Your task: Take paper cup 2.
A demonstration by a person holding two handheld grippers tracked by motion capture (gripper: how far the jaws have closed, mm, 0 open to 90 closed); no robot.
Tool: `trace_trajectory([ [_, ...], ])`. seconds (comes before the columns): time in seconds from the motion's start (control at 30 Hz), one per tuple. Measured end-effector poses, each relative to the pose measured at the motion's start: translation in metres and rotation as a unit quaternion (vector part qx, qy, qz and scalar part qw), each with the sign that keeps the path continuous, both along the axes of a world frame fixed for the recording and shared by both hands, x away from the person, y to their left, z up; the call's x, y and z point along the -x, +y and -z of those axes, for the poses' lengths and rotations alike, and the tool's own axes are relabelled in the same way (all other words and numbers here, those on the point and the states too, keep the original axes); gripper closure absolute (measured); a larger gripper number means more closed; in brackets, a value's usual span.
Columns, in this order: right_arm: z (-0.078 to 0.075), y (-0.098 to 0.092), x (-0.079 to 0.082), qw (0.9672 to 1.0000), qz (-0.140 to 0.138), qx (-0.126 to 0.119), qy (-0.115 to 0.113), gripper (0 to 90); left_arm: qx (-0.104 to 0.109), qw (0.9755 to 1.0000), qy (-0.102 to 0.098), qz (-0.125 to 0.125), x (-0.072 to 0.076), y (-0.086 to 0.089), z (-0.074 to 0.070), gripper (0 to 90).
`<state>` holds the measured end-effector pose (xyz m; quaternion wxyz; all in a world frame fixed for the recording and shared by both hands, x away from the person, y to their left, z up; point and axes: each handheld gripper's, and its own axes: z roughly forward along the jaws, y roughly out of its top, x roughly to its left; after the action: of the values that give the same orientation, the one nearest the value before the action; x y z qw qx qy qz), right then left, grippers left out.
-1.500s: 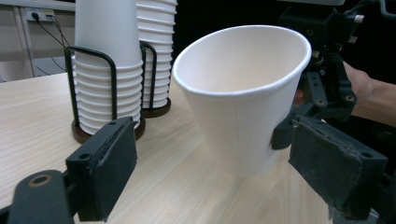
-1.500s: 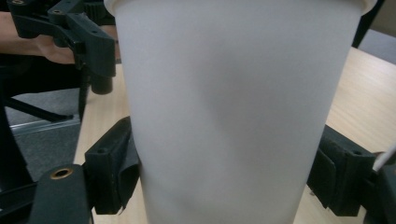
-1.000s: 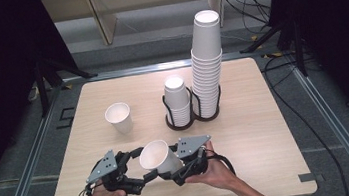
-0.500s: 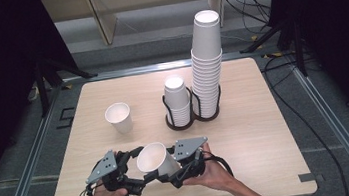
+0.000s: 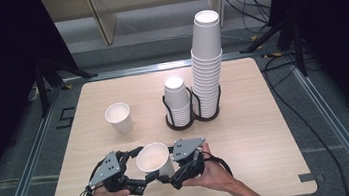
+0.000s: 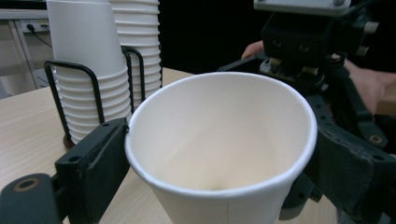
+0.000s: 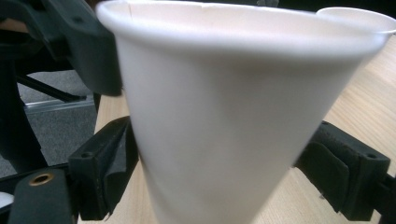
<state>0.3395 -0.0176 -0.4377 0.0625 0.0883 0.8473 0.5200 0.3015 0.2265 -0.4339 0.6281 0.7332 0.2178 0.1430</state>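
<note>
The left tongs (image 5: 139, 175) and the right tongs (image 5: 169, 171) are matte black, built of angular bars and brackets. Each carries a grey three-cornered plate on top, dotted with small dark screws. In the left gripper view the jaws are flat black blocks with screw heads and a brass-coloured ring set into the arm; one pad wears a frayed dark fabric cover. A thin black cable loops from each body near the bench's front edge. Both forearms are bare, with no sleeves.
</note>
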Motion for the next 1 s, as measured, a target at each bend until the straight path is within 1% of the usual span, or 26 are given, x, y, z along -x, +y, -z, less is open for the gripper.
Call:
trace_trajectory([
  [0.03,0.0000,0.0004,0.0008,1.0000,-0.003,0.003,0.006,15.3,-0.001,1.0000,0.001,0.001,0.0001,-0.0002,0.0000,10.7],
  [0.07,0.0002,0.0013,0.0009,1.0000,-0.002,0.002,0.003,15.4,0.002,1.0000,0.002,-0.001,0.0006,-0.0012,0.0002,10.8],
  [0.1,0.0006,0.0022,0.0009,1.0000,-0.001,0.002,-0.001,15.4,0.000,1.0000,0.001,0.000,0.0006,-0.0013,-0.0001,10.9],
  [0.13,0.0010,0.0034,0.0016,1.0000,-0.002,0.002,0.005,15.5,-0.001,1.0000,0.000,0.001,0.0006,-0.0014,-0.0003,11.0],
  [0.2,0.0016,0.0054,0.0012,1.0000,-0.006,-0.002,0.004,15.7,0.003,1.0000,0.001,0.001,0.0014,-0.0020,-0.0008,11.2],
  [0.27,0.0017,0.0063,0.0009,1.0000,-0.006,-0.005,0.003,15.8,0.016,0.9998,-0.003,0.007,0.0004,-0.0032,0.0000,11.3],
  [0.33,0.0021,0.0066,0.0007,0.9999,-0.009,-0.011,0.006,16.6,0.016,0.9999,-0.001,0.004,0.0008,-0.0028,-0.0007,11.4],
  [0.37,0.0022,0.0067,0.0008,0.9999,-0.008,-0.012,0.006,16.7,0.003,1.0000,0.000,0.002,0.0013,-0.0010,-0.0018,11.5],
  [0.43,0.0024,0.0068,0.0007,0.9998,-0.008,-0.016,0.011,17.3,0.003,1.0000,0.000,0.002,0.0010,-0.0004,-0.0021,11.5],
  [0.47,0.0023,0.0065,0.0004,0.9997,-0.009,-0.017,0.014,17.7,0.007,1.0000,0.000,0.002,0.0009,-0.0003,-0.0022,11.5],
  [0.5,0.0026,0.0068,0.0008,0.9995,-0.009,-0.023,0.021,18.3,0.013,0.9999,0.001,0.001,0.0009,-0.0002,-0.0024,11.4],
  [0.53,0.0023,0.0062,0.0009,0.9994,-0.008,-0.026,0.022,18.8,0.022,0.9998,-0.002,0.006,0.0000,-0.0002,-0.0024,11.1],
  [0.57,0.0015,0.0055,0.0000,0.9995,-0.010,-0.028,0.014,19.4,0.018,0.9998,0.002,0.003,0.0005,0.0010,-0.0034,10.6],
  [0.6,0.0008,0.0053,0.0001,0.9995,-0.011,-0.028,0.011,19.8,0.017,0.9998,0.003,0.004,0.0001,0.0022,-0.0036,9.8],
  [0.63,0.0008,0.0057,0.0012,0.9994,-0.008,-0.031,0.016,20.1,0.022,0.9997,0.005,0.004,0.0000,0.0021,-0.0034,9.4],
  [0.77,-0.0001,0.0051,0.0011,0.9994,-0.008,-0.031,0.014,20.8,0.024,0.9997,0.005,0.004,-0.0005,0.0019,-0.0027,8.3],
  [0.87,0.0001,0.0040,0.0007,0.9994,-0.001,-0.034,0.002,21.1,0.028,0.9995,0.013,0.006,-0.0009,0.0026,-0.0028,7.5],
  [0.93,-0.0006,0.0020,0.0002,0.9994,0.003,-0.035,0.000,21.2,0.028,0.9995,0.015,0.003,-0.0006,0.0040,-0.0027,9.2],
  [0.97,-0.0008,0.0002,-0.0012,0.9992,0.007,-0.038,-0.004,21.2,0.031,0.9994,0.015,0.001,-0.0006,0.0046,-0.0025,11.9],
  [1.0,-0.0014,-0.0022,-0.0020,0.9991,0.014,-0.039,-0.007,21.2,0.029,0.9994,0.016,0.002,-0.0008,0.0062,-0.0027,15.3],
])
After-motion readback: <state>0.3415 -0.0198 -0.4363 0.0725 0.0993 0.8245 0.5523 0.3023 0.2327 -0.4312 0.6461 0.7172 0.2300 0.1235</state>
